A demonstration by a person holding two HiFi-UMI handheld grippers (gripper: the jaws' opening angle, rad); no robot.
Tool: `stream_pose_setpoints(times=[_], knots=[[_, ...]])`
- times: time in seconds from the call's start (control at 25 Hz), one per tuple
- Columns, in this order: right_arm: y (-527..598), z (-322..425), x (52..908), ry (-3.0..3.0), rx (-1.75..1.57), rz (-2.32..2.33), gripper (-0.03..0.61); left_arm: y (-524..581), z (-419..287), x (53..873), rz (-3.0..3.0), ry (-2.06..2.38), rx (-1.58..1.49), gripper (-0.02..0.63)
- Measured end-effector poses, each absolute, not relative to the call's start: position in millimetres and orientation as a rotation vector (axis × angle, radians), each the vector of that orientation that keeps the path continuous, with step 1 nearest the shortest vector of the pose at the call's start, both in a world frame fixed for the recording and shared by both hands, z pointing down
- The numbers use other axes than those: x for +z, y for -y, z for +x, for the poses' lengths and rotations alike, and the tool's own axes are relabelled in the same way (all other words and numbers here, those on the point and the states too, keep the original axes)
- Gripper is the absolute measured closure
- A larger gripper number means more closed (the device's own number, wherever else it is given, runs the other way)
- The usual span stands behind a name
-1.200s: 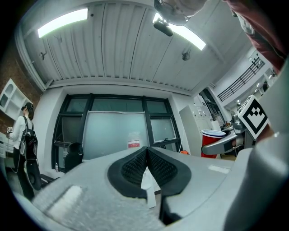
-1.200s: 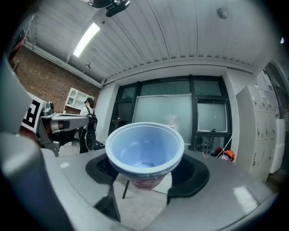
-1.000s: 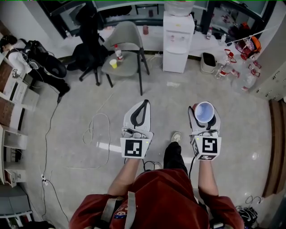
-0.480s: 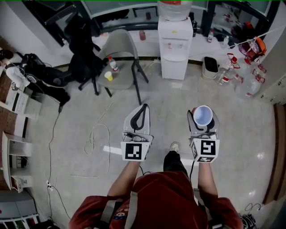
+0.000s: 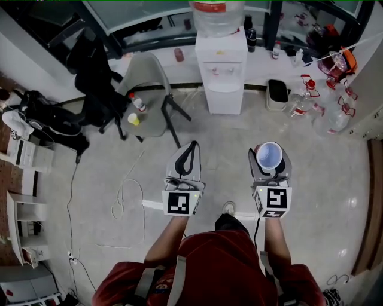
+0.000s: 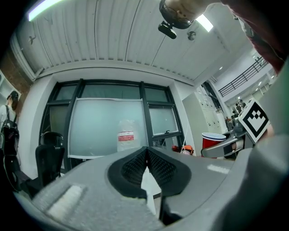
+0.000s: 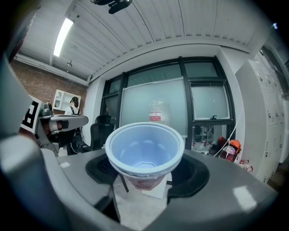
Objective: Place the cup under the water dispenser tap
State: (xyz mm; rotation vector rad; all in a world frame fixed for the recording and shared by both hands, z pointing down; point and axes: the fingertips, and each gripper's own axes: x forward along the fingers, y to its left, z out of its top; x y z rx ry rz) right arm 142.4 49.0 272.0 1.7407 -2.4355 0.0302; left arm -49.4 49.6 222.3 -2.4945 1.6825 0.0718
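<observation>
The cup (image 5: pixel 268 155) is red outside and white inside, and my right gripper (image 5: pixel 268 159) is shut on it, upright and empty. It fills the middle of the right gripper view as the cup (image 7: pixel 145 151), with the jaws against its sides. The white water dispenser (image 5: pixel 221 72) stands ahead by the window wall with a big bottle (image 5: pixel 216 15) on top, some way beyond both grippers. My left gripper (image 5: pixel 190 150) is shut with nothing in it; its pads meet in the left gripper view (image 6: pixel 147 159). There the cup (image 6: pixel 213 140) shows at the right.
A grey chair (image 5: pixel 146 72) with a small yellow cup (image 5: pixel 137 119) and a bottle (image 5: pixel 138 103) stands left of the dispenser. A black office chair (image 5: pixel 96 66) is beyond it. A cable (image 5: pixel 128 191) lies on the floor. A bin (image 5: pixel 277 94) and bottles (image 5: pixel 326 116) are at the right.
The person has walked towards the dispenser, which now sits lower and nearer in the head view. Both grippers travelled along level. The cup stays in the right gripper.
</observation>
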Motion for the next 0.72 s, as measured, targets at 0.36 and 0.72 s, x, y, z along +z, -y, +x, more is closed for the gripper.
stream_pose_setpoints(times=[0.36, 0.72], knots=[[17.0, 188.2, 284.1, 2.432, 0.063, 1.745, 0.276, 24.7, 7.7, 230.0, -2.524, -1.629, 0.049, 0.614], [60.9, 181.6, 309.2, 2.428, 0.103, 1.707, 0.276, 71.0, 2.0, 240.9, -2.505, -1.646, 0.046, 0.614]])
